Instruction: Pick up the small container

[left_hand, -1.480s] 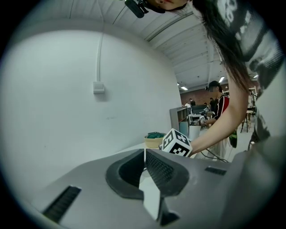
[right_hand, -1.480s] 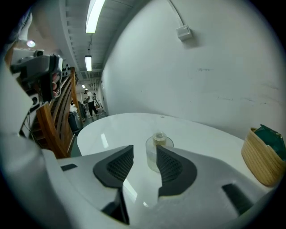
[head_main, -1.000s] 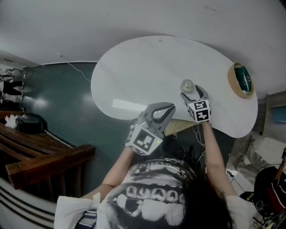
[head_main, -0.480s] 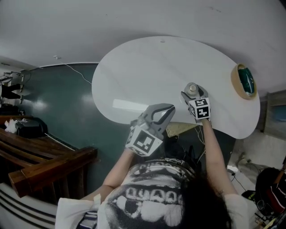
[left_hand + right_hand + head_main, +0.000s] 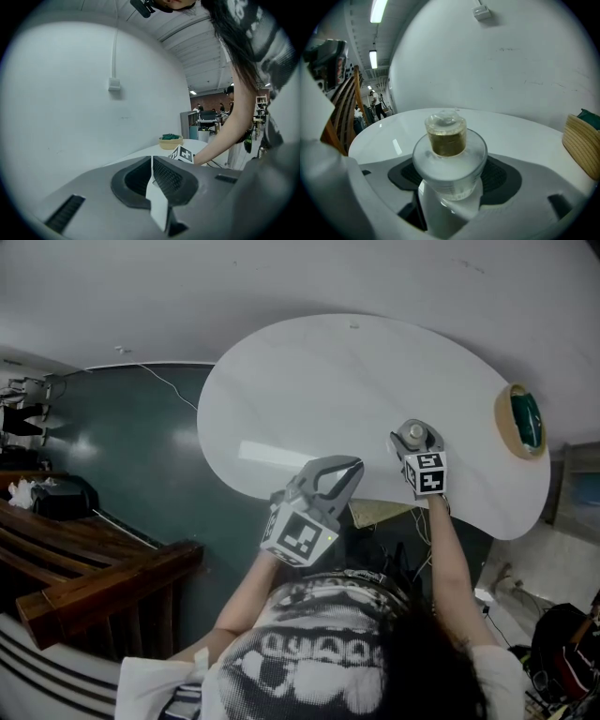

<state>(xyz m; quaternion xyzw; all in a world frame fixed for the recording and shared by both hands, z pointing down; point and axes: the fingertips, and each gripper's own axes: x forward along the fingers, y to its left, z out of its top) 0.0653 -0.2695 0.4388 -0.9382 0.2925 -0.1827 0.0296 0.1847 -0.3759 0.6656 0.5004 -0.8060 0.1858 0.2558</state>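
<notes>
Right gripper is on the small container, right of centre in the head view, standing upright on the white bench; its fingers have just been closing and the pads look to meet the wide lower wall on both sides, no gap that I can see. Clear smooth plastic, a narrow amber-filled top on a broader base; I judge it light, stiff and a bit slippery, so the broad lower wall is the place to pinch, kept upright so nothing spills. Left gripper hangs lower centre, off the bench's near edge, fingers pressed together on nothing. The bench edge runs just below the container in the head view, so straight up is the safe way; plenty of bare top lies toward upper left; the woven basket sits well apart at the right rim.
</notes>
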